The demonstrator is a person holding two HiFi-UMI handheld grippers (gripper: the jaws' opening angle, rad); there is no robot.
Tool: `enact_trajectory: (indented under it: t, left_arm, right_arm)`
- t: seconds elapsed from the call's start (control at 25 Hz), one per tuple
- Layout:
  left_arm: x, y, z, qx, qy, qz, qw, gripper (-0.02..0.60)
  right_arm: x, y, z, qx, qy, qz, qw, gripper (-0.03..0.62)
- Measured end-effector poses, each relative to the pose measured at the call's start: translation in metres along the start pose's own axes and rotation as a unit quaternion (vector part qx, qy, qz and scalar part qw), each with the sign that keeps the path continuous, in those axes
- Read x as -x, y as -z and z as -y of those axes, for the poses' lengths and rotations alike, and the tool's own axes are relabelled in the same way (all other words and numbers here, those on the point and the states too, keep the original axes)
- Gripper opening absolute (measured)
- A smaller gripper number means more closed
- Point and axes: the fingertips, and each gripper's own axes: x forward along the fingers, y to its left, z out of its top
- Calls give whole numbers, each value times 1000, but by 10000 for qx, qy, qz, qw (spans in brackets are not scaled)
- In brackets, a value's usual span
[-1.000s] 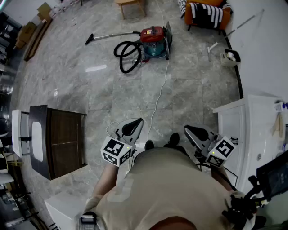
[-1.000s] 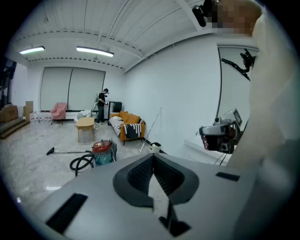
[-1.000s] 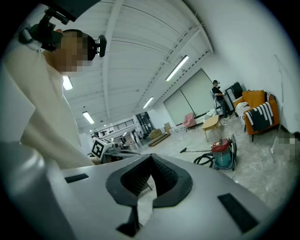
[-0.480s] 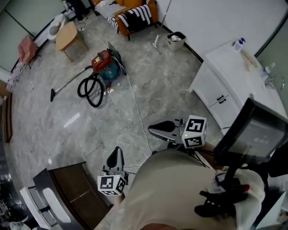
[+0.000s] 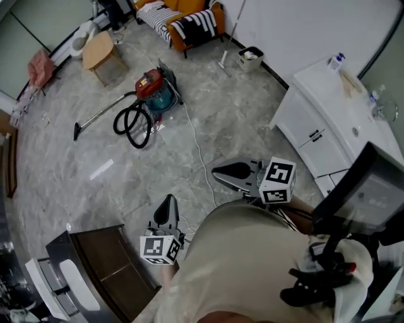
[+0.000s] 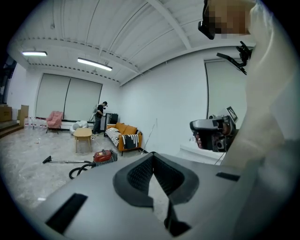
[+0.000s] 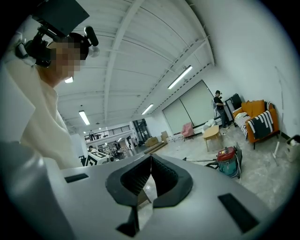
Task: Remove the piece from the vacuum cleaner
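Note:
The vacuum cleaner (image 5: pixel 153 90), with a red top and a teal body, stands on the stone floor at the upper left of the head view. Its black hose (image 5: pixel 131 128) coils beside it, and the metal wand (image 5: pixel 100 116) lies out to the left. A white cord (image 5: pixel 198 150) runs from it toward me. My left gripper (image 5: pixel 168 199) is shut and empty, low and far from the vacuum. My right gripper (image 5: pixel 215 169) is shut too, with nothing in it, and points left. The vacuum cleaner (image 6: pixel 104 156) appears small and distant in the left gripper view, and the vacuum cleaner (image 7: pixel 228 162) likewise in the right gripper view.
An orange sofa (image 5: pixel 183 19) with a striped blanket and a small wooden table (image 5: pixel 101 53) stand beyond the vacuum. A white cabinet (image 5: pixel 328 107) is on my right and a dark wooden cabinet (image 5: pixel 107 265) on my left. A person (image 6: pixel 100 117) stands far off by the sofa.
The head view has swung round, so the vacuum cleaner sits at the upper left instead of the top centre. The right gripper now shows higher than the left. Both jaws stay shut.

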Motion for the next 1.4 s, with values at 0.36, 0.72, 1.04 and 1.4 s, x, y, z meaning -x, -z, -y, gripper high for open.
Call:
enact_trajectory:
  t: [0.36,0.72,1.04,1.4]
  left_arm:
    - [5,-3,-17,95,47,123,9999,5]
    - [-14,-30,1,214,116,347,9991,5]
    - [-92,-67,36,398,11,470,9981,5]
    - [-184,-84,84,266,-345,354,9984,5]
  right_arm:
    - [-13,-2,-3,-27,193,-33,9998,2]
    - [-7,-6,22,-22,13,-27,10000,3]
    - [35,-33,84,75,-262,173,9995,3]
    - [89,-44,158,-187,-722,96,9972,3]
